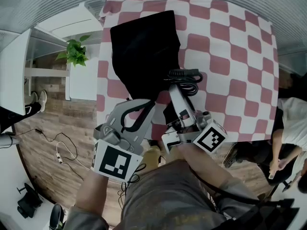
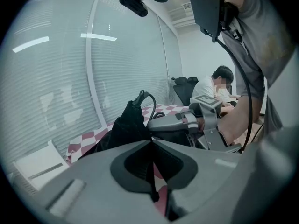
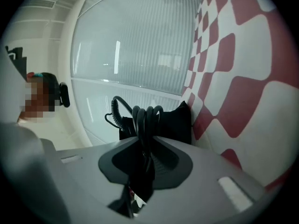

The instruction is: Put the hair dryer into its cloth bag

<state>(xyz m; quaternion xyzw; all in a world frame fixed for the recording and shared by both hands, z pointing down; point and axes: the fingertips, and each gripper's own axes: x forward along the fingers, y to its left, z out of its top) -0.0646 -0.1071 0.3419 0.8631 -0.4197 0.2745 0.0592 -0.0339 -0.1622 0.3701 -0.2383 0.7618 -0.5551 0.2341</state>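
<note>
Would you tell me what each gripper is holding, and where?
The left gripper pinches the black bag's near edge; the right gripper grips the coiled cord.

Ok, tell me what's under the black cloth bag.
The red-and-white checked tablecloth lies under the cloth bag. The bag's near edge is pinched by the left hand-held gripper. Anything else beneath or inside is covered by black fabric.

1. The cloth bag (image 1: 144,47) is being carried on the table (image 1: 240,56), from the far left towards the near edge.
2. The hair dryer cord (image 1: 184,79) is being held just right of the bag by the right gripper (image 1: 175,97).
3. The bag's near end is being gripped by the left gripper (image 1: 139,110).
</note>
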